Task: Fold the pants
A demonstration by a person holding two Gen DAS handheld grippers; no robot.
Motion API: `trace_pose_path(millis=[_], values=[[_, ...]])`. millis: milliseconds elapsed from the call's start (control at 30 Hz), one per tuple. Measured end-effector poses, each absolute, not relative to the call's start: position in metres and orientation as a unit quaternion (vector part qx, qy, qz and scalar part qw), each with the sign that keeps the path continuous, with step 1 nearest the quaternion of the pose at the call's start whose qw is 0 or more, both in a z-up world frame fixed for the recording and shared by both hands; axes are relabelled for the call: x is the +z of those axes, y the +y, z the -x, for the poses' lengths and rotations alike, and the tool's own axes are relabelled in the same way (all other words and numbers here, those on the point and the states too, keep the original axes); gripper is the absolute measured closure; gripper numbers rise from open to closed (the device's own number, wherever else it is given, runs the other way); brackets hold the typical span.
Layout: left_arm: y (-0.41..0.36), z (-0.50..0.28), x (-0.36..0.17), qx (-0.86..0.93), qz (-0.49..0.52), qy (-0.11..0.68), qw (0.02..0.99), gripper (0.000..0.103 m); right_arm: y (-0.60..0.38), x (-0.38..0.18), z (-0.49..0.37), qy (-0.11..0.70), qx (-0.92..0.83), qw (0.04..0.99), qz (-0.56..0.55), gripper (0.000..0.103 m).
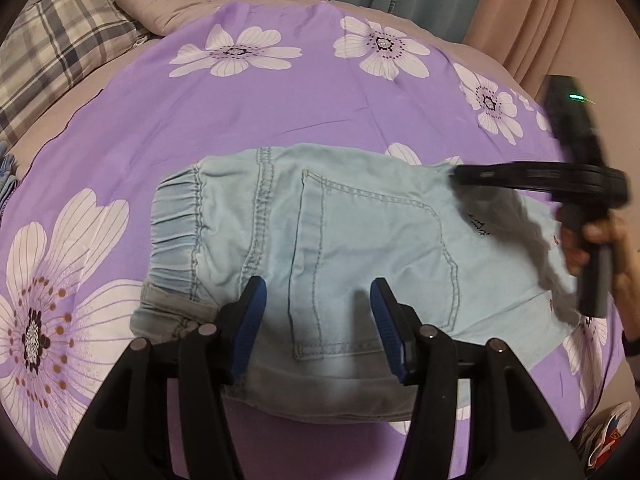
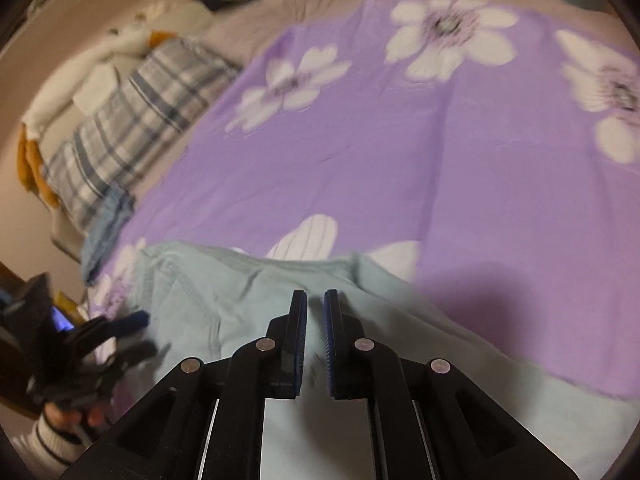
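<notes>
**Two grippers over folded jeans on a purple bedspread**

Two hand-held grippers work a pair of pale blue pants point(image 1: 320, 248), lying folded into a compact bundle on a purple flowered bedspread point(image 1: 280, 112). The elastic waistband sits at the left of the bundle w/ a back pocket facing up. Its long axis runs left to right across the left wrist view, waistband end pointing toward the plaid pillow point(image 1: 60, 52).

Left gripper point(image 1: 320, 320) hovers just above the near edge, fingers spread wide, holding nothing. Right gripper point(image 2: 315, 336) has its fingers nearly together w/ a thin gap; it's over the far right corner of the pants. Can't tell whether any cloth is pinched, since the right wrist view is blurred.

Step, by my read: late in the fold, prob. tidying or setting up one last fold. Next move likely needs the left gripper to close on the near edge and lift evenly so the layers don't slide apart.
</notes>
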State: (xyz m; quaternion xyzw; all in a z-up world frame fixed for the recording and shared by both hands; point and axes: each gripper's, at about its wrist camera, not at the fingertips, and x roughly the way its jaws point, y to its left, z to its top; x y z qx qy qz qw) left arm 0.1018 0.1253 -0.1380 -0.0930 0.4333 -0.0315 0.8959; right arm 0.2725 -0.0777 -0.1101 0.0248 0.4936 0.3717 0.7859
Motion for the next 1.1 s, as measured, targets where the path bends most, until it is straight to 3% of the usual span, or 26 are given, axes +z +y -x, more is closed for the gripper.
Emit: trace_pose_path(millis=[233,333,400,433,467,733,1100], values=[[0.127,-0.104,-0.138,-0.035,0.102,0.435,0.894,0.046,-0.081,-0.117,-0.297,0.492,0.262,0.83,0.0,0.103],[0.124,-0.101,-0.132,-0.036,0.109,0.429,0.896,0.045,-0.126,-0.105,-0.286,0.484,0.266,0.831,-0.071,0.103],[0.119,-0.097,-0.126,-0.046,0.115,0.421,0.899,0.045,-0.159,-0.092,-0.259,0.463,0.285,0.832,-0.106,0.088],[0.112,-0.094,-0.122,-0.057,0.117,0.416,0.9,0.045,-0.175,-0.087,-0.241,0.453,0.295,0.833,-0.117,0.066],[0.106,-0.092,-0.12,-0.065,0.113,0.414,0.901,0.044,-0.186,-0.085,-0.23,0.449,0.298,0.834,-0.121,0.05],[0.077,-0.089,-0.142,-0.071,0.072,0.45,0.887,0.044,-0.295,-0.113,-0.148,0.469,0.212,0.85,-0.111,0.049],[0.076,-0.081,-0.131,-0.046,0.064,0.456,0.886,0.044,-0.541,-0.127,-0.097,0.407,-0.053,0.865,-0.288,0.049]])
